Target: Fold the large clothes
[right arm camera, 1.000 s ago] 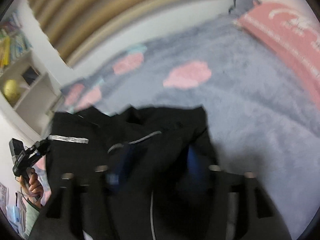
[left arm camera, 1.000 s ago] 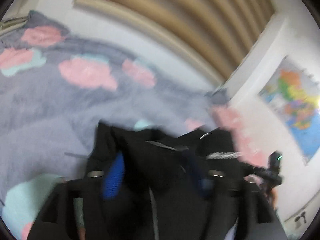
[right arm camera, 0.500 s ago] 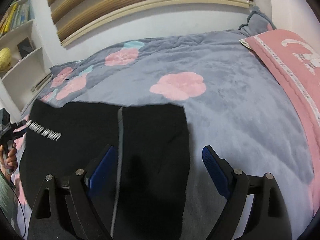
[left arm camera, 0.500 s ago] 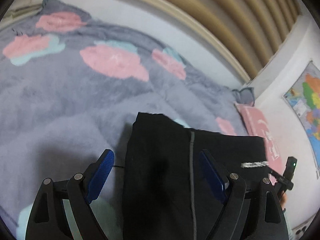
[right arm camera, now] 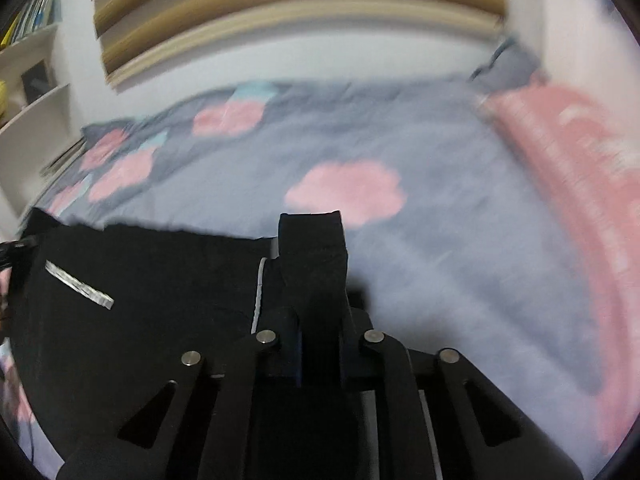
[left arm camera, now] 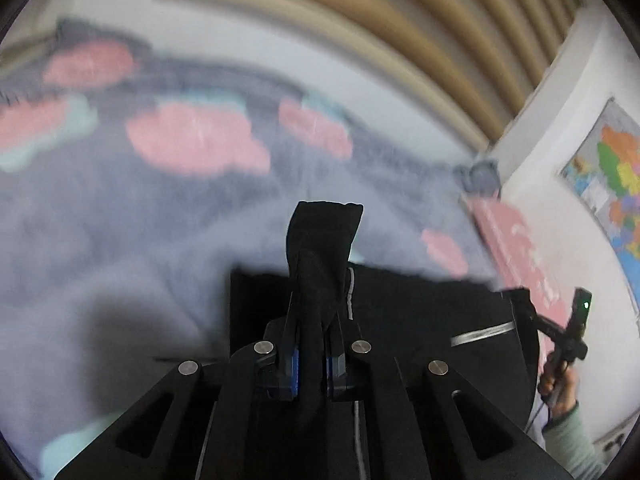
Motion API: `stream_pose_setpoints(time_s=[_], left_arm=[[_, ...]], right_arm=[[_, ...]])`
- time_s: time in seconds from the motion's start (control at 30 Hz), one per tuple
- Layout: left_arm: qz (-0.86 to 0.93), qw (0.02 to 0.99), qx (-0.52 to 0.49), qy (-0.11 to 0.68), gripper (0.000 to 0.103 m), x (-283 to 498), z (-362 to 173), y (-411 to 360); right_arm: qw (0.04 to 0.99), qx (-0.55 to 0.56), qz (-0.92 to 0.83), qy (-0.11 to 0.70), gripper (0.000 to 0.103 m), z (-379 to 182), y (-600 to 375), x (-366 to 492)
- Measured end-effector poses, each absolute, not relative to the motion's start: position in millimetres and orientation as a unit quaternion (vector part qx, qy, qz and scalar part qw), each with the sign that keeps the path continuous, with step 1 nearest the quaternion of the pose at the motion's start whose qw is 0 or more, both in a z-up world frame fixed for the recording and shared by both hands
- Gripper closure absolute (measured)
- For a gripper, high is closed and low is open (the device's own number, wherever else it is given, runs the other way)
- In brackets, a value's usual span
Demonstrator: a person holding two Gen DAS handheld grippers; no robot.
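Observation:
A black garment (left arm camera: pixel 420 320) with a grey stripe and a silver print lies on the grey bed cover (left arm camera: pixel 120 240). My left gripper (left arm camera: pixel 312 364) is shut on a pinched-up fold of its left edge, which sticks up between the fingers. In the right wrist view the same black garment (right arm camera: pixel 140 300) spreads to the left. My right gripper (right arm camera: pixel 320 356) is shut on a bunched fold of its right edge. Both views are blurred by motion.
The bed cover (right arm camera: pixel 440 240) has pink and teal cloud patches. A pink pillow (right arm camera: pixel 580 200) lies at the right. A wall map (left arm camera: pixel 612 200) hangs right. White shelves (right arm camera: pixel 32 80) stand left. A wooden slatted headboard (right arm camera: pixel 280 20) runs behind the bed.
Half a second ago both grippers were open over the flat garment. Now both have closed on its edges and lifted pinched folds; the cameras are moving.

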State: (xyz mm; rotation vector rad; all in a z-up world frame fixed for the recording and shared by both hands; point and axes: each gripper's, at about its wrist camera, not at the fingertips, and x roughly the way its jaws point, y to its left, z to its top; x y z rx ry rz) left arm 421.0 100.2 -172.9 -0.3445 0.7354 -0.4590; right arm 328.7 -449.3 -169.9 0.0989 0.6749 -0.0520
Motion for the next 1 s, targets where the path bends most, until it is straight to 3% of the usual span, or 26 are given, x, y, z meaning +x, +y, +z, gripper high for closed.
stream_pose_setpoints(time_s=[0.1, 0.23, 0.3, 0.43, 0.53, 0.7, 0.77, 0.87, 1.0], left_arm=[[-0.223, 0.900, -0.219, 0.305, 0.095, 416, -133, 114], [-0.155, 0.928, -0.173, 0.292, 0.094, 428, -113, 91], [-0.112, 0.927, -0.149, 0.324, 0.094, 452, -131, 77], [-0.045, 0.872, -0.162, 0.460, 0.093, 512, -224, 68], [-0.051, 0.851, -0.180, 0.490, 0.089, 521, -258, 72], [-0.054, 0.860, -0.153, 0.483, 0.082, 523, -247, 67], [-0.053, 0.870, -0.155, 0.466, 0.077, 511, -231, 74], [-0.059, 0.893, -0.166, 0.415, 0.066, 482, -196, 92], [-0.083, 0.918, -0.154, 0.357, 0.056, 438, -140, 81]], right_arm=[[0.950, 0.042, -0.058, 0.302, 0.091, -135, -444, 333], [0.936, 0.023, -0.110, 0.333, 0.091, -140, -433, 379], [0.916, 0.017, -0.128, 0.379, 0.091, -171, -431, 407], [0.869, 0.025, -0.127, 0.478, 0.089, -258, -430, 445], [0.864, 0.021, -0.130, 0.486, 0.085, -278, -430, 449], [0.872, 0.041, -0.111, 0.475, 0.071, -269, -436, 438], [0.886, 0.070, -0.095, 0.448, 0.054, -250, -438, 420], [0.914, 0.098, -0.052, 0.391, 0.036, -211, -431, 381], [0.935, 0.085, -0.008, 0.343, 0.036, -160, -387, 337]])
